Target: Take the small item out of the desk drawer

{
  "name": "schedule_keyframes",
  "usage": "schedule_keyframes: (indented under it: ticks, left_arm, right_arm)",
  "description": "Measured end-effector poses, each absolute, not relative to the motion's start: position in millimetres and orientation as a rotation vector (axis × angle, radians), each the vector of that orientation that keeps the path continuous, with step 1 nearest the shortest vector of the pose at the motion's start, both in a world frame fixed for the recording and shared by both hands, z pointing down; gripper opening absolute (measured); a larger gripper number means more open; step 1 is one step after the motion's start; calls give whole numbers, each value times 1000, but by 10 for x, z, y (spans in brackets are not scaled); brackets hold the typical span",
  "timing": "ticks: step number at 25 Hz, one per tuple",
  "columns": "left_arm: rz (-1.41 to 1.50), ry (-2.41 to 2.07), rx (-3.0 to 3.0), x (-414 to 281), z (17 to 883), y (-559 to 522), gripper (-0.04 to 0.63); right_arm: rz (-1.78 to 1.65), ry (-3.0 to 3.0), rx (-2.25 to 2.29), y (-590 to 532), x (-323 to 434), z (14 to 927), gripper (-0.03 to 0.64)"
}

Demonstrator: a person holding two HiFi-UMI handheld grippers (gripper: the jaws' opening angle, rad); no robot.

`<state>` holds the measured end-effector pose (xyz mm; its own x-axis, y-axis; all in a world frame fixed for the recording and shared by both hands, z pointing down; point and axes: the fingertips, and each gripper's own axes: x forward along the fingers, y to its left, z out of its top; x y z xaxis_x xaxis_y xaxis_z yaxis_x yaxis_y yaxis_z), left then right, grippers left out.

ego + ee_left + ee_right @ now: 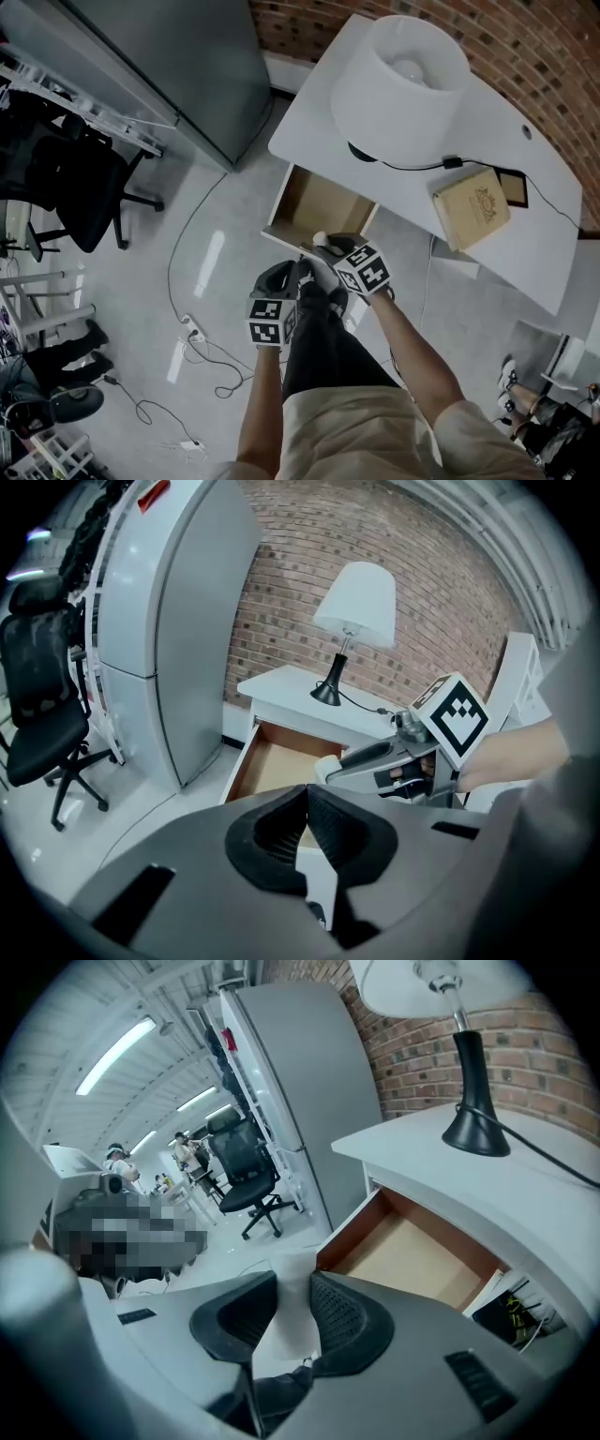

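White plastic or paper, I can't tell which, makes up the small pale item point(321, 238). In the head view it sits at the tip of the right gripper point(325, 246), above the near front edge of the open wooden-lined desk drawer point(314, 202). What shows of the drawer's tan floor is bare. The left gripper point(298, 272) hangs just beside the right one, on its left and nearer the person. Farther off, the white desk point(412, 202) carries a white-shaded table lamp point(398, 70) and, to the right, a light wooden box point(472, 208).

In the left gripper view, its own black ribbed jaws meet at the tips with nothing between them. Beyond them the right gripper reaches in from the right, its tip over the front of the drawer.

In the right gripper view, the two dark pads are clamped on the pale item point(281, 1326), which stands up between them, and the drawer lies past it, to the far right.

To my eye the item is lifted clear, so the taking-out looks essentially done. What is left, if anything, is to carry it away and set it down. The drawer is still open.
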<state>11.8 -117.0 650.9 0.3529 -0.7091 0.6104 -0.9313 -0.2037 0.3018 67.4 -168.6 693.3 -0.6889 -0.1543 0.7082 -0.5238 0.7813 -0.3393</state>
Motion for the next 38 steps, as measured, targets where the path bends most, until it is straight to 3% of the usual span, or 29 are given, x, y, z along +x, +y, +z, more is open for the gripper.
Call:
schedule_keyframes:
  ticks: [14,25,38]
  left_arm:
    - [397,-1442,2033,331,5900,-1053,17]
    - [463,-1384,2174,504,5550,-1082,17]
    - [343,-1470,2058,441,5340,-933,17]
  right_arm:
    - [629,-2418,713,-1474,879,5998,132]
    - [676,-2430,893,-1328,1300,5571,132]
    - [739,-2530,954,-1114,1358,5246,133]
